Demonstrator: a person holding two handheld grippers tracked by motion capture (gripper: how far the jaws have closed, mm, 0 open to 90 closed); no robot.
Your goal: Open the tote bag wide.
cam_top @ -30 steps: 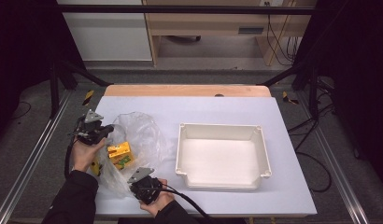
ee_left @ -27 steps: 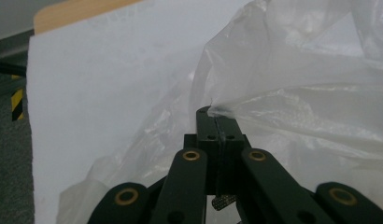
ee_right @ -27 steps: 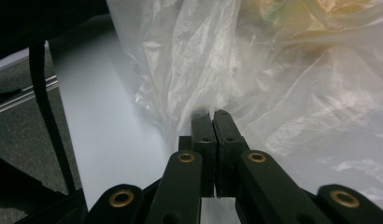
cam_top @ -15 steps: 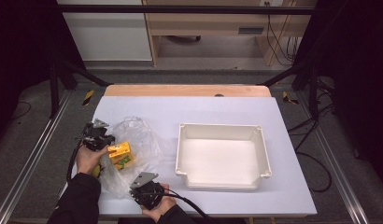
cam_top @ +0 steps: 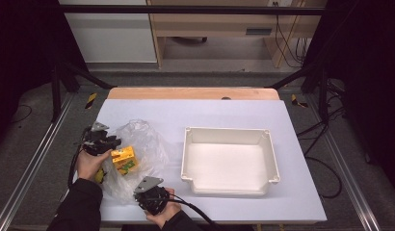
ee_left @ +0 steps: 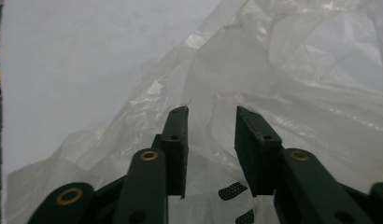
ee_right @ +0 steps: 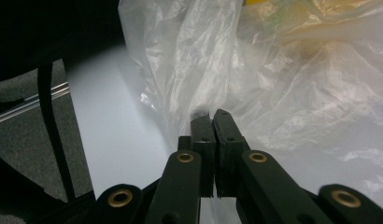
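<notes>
A crumpled clear plastic bag (cam_top: 146,140) lies at the left of the table with a yellow box (cam_top: 123,159) inside it. My left gripper (cam_top: 110,142) is at the bag's left edge. In the left gripper view its jaws (ee_left: 210,112) have just been opening and stand apart, with loose bag film (ee_left: 297,60) between them and not pressed. At the bag's near corner, my right gripper (cam_top: 143,191) is shut on a fold of the film (ee_right: 297,93), which is pinched between its jaws (ee_right: 210,114). The yellow box (ee_right: 273,4) shows blurred through the plastic.
A white rectangular tray (cam_top: 271,159) stands to the right of the bag, with bare white tabletop (cam_top: 195,113) behind it. The table's left edge and a metal rail (cam_top: 32,163) run close to my left hand. A black cable (cam_top: 195,211) trails from the right gripper.
My left hand has shifted slightly toward the near edge, beside the yellow box. The right hand and the tray have not moved.
</notes>
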